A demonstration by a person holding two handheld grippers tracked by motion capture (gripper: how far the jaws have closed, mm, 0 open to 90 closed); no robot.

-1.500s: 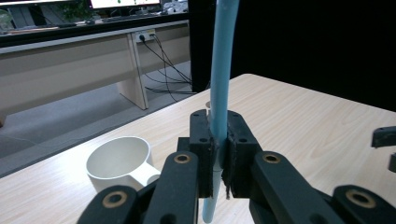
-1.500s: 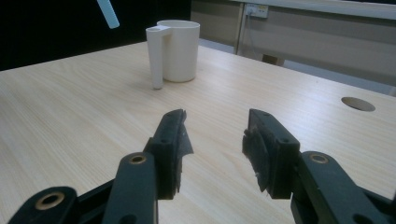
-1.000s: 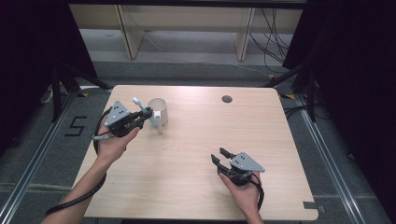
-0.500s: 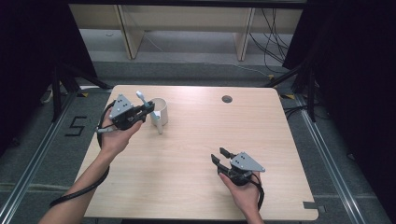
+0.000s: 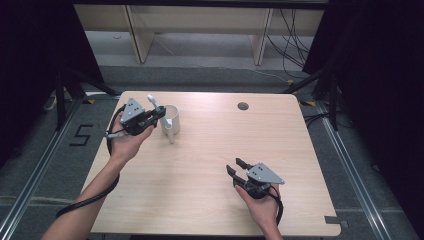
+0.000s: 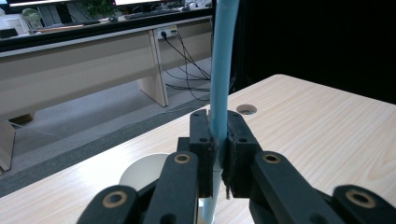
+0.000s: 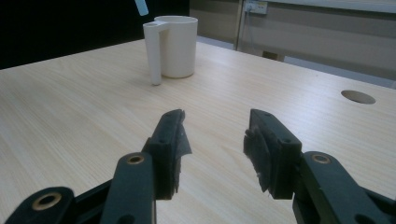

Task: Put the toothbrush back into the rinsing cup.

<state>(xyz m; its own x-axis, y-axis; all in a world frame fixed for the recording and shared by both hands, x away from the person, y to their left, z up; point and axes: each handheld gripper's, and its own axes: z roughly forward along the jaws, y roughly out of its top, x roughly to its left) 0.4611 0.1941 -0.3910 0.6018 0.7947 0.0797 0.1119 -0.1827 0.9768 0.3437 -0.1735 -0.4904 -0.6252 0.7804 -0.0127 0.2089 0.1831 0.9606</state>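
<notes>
One mug [image 5: 170, 121] at ten o'clock; the left gripper [image 5: 159, 114] pinches one blue toothbrush [image 6: 219, 84] beside it; the right gripper [image 5: 236, 166], at five, gapes empty.

A pale wood table [image 5: 200, 200] with a round cable hole [image 5: 243, 106] stands on a grey floor [image 5: 360, 165]. Black curtains [image 5: 380, 60] hang at both sides. Beyond the table runs a long beige bench [image 5: 200, 20] on light legs (black cables [image 5: 292, 45] trail down beside it). A "5" [image 5: 80, 135] is marked on the floor at the left, near metal rails [image 5: 30, 195].
</notes>
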